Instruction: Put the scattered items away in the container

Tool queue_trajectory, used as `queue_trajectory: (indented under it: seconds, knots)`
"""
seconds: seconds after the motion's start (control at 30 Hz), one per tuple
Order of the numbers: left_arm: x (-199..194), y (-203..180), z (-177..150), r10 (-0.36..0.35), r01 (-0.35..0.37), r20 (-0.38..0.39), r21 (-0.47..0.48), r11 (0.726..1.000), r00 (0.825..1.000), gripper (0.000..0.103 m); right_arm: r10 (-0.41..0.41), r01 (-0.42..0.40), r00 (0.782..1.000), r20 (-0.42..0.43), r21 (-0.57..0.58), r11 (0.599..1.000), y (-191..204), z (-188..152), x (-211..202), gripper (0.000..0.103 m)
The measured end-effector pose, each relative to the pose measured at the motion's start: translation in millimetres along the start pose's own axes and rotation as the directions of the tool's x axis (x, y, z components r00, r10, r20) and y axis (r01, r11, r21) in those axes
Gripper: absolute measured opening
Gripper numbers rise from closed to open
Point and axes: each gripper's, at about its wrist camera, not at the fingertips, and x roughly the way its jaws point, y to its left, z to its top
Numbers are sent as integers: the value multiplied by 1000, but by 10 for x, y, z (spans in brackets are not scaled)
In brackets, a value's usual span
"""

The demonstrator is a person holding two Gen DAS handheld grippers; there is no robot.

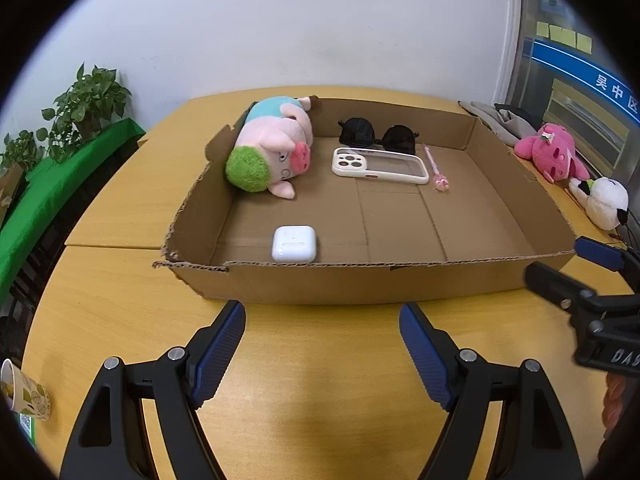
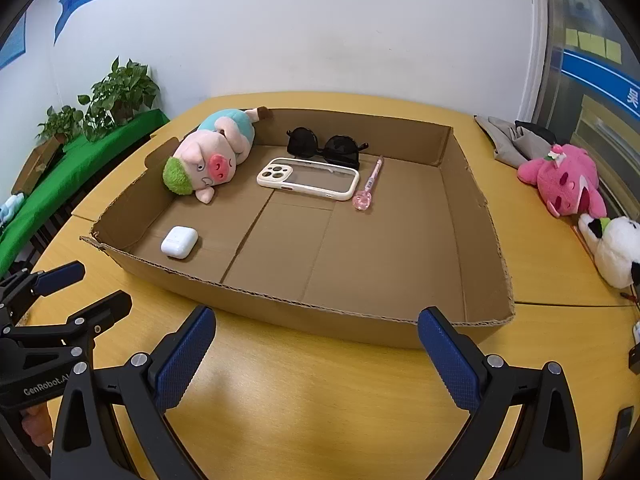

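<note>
A shallow cardboard box (image 1: 400,284) sits on the yellow wooden table (image 1: 320,380), and 5 things lie inside it. In the left wrist view, a plush pig (image 1: 276,148) with a green tuft lies at about 10 o'clock in the box, leaning against the left wall. The sunglasses (image 1: 376,134) rest at 12 o'clock near the far wall, and the cream phone case (image 1: 380,166) lies just in front of them, touching or nearly so. A pink pen (image 1: 436,168) lies just beside the case at its right end. The white earbud case (image 1: 294,244) sits at 7 o'clock, close to the near wall.

The left gripper (image 1: 322,344) hovers over bare table in front of the box with its 2 blue-padded jaws spread wide and nothing between them. The right gripper (image 2: 316,352) is likewise in front of the box, jaws wide apart and holding nothing; it also shows at 3 o'clock in the left view.

Outside the box, on the table at 2 o'clock in the right wrist view, lie a pink plush toy (image 2: 564,186) and a white plush toy (image 2: 616,252) just beside it, with a grey cloth (image 2: 508,140) farther back. Potted plants (image 2: 116,96) stand at 10 o'clock on a green shelf. A paper cup (image 1: 26,396) stands at 8 o'clock in the left view.
</note>
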Motion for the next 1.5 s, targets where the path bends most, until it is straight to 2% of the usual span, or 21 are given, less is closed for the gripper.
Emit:
queue_trajectory:
  seconds: [0.3, 0.47, 0.63, 0.73, 0.83, 1.0, 1.1, 1.13, 1.2, 1.23, 1.37, 1.5]
  knots:
    - [-17, 58, -99, 9, -9, 10, 12, 1000, 1000, 79, 29, -31, 999, 27, 47, 998, -296, -109, -70, 103]
    - [13, 148, -117, -46, 46, 2, 73, 996, 999, 79, 44, -46, 998, 41, 52, 998, -450, -169, -94, 103]
    - [161, 459, -241, -40, 43, -29, 106, 993, 999, 79, 46, -46, 998, 37, 4, 999, -746, -340, -66, 103]
    - [312, 755, -372, -57, 63, -76, 85, 994, 995, 79, 42, -42, 999, 7, -47, 998, -975, -537, -20, 103]
    - [412, 980, -492, -73, 81, -108, 75, 994, 992, 79, 32, -34, 999, -27, -51, 998, -1213, -721, 14, 103]
    - [566, 1208, -652, -100, 120, -137, 142, 983, 985, 81, 69, -84, 993, -92, -165, 983, -1387, -1006, 112, 103]
    - [586, 1386, -648, -118, 133, -119, 131, 982, 986, 82, 73, -111, 985, -156, -251, 962, -1438, -1121, 248, 103]
    - [597, 1438, -638, -119, 134, -116, 133, 982, 986, 84, 98, -138, 982, -163, -254, 957, -1473, -1132, 267, 103]
    - [637, 1516, -627, -124, 141, -116, 155, 978, 986, 94, 141, -185, 973, -184, -249, 951, -1539, -1122, 305, 103]
    - [673, 1554, -612, -124, 142, -117, 159, 977, 985, 103, 149, -194, 971, -186, -256, 947, -1556, -1113, 316, 103]
    - [768, 1704, -516, -133, 153, -121, 176, 972, 984, 103, 218, -265, 960, -174, -325, 908, -1662, -1100, 351, 103]
    - [861, 1762, -404, -165, 191, -131, 220, 957, 978, 103, 245, -296, 952, -182, -355, 887, -1802, -1015, 444, 103]
